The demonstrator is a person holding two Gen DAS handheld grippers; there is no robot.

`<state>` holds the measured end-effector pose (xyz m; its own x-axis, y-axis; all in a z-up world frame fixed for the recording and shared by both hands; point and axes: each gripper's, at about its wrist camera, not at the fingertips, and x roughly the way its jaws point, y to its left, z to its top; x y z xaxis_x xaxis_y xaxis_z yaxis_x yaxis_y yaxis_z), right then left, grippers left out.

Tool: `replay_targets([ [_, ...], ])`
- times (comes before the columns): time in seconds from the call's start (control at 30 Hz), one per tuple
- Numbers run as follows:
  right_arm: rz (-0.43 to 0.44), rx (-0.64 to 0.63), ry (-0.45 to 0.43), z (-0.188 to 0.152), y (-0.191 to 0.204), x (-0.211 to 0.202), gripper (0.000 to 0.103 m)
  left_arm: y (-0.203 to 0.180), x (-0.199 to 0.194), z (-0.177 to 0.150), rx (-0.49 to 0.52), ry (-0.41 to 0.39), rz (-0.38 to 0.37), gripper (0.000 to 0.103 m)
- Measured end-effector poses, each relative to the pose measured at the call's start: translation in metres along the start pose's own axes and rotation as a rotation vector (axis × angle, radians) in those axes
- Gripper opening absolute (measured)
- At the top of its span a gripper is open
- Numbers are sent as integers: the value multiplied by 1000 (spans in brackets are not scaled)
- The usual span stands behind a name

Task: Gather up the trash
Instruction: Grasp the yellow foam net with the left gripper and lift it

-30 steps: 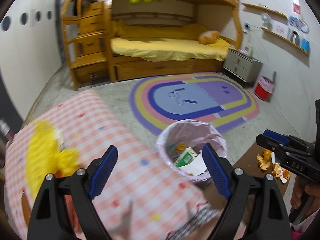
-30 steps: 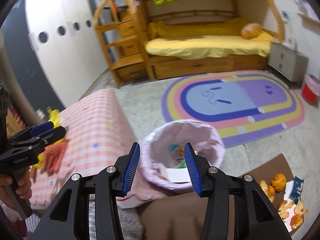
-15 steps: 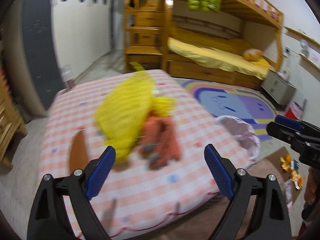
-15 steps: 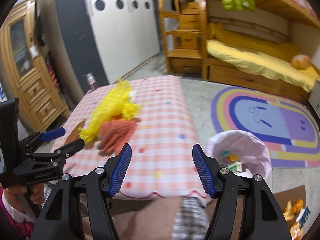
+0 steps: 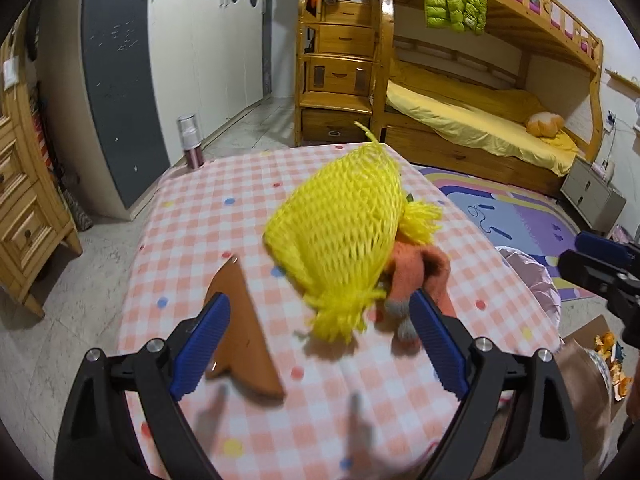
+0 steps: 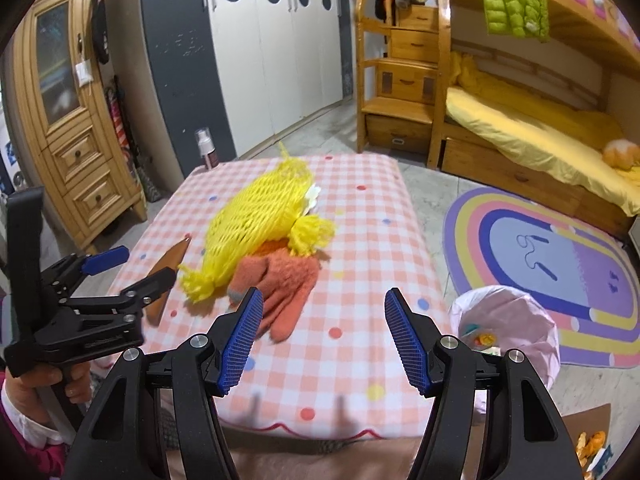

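A yellow foam net (image 5: 340,240) (image 6: 256,220) lies on the pink checked table (image 5: 224,216) (image 6: 380,240), partly covering an orange glove (image 5: 416,276) (image 6: 288,284). Left of them lies a flat brown cardboard scrap (image 5: 240,332) (image 6: 166,276). My left gripper (image 5: 318,312) (image 6: 140,268) hovers open above the near end of the net and the scrap, holding nothing. My right gripper (image 6: 324,300) (image 5: 600,256) stands open over the table's near edge, just short of the glove, with nothing between its fingers. The pink-bagged trash bin (image 6: 508,320) (image 5: 532,276) stands on the floor to the right of the table.
Orange peels (image 6: 592,440) (image 5: 608,344) lie on a brown board on the floor at the lower right. A spray bottle (image 5: 192,140) (image 6: 206,152) stands beyond the table's far left corner. A wooden cabinet (image 6: 80,140), bunk bed (image 6: 520,128) and striped rug (image 6: 560,260) surround the table.
Both views have swung left from the trash bin to the table with the net and glove. The right gripper's jaws have widened. Both grippers stay empty.
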<state>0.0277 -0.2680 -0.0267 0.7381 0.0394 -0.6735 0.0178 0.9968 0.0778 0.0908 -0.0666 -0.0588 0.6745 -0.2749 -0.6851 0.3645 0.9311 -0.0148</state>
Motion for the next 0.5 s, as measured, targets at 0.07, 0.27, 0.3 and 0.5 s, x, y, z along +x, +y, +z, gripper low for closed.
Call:
replay_targets([
  [0.07, -10, 20, 0, 3, -8, 3, 64, -7, 13, 7, 13, 7, -14, 88],
  [0.27, -33, 79, 10, 5, -33, 14, 64, -26, 55, 27, 40, 62, -41, 85],
  [0.3, -34, 86, 14, 5, -36, 17, 64, -28, 61, 29, 48, 68, -38, 85],
  [0.5, -22, 111, 31, 3, -46, 31, 64, -45, 94, 47, 116, 114, 8, 85],
])
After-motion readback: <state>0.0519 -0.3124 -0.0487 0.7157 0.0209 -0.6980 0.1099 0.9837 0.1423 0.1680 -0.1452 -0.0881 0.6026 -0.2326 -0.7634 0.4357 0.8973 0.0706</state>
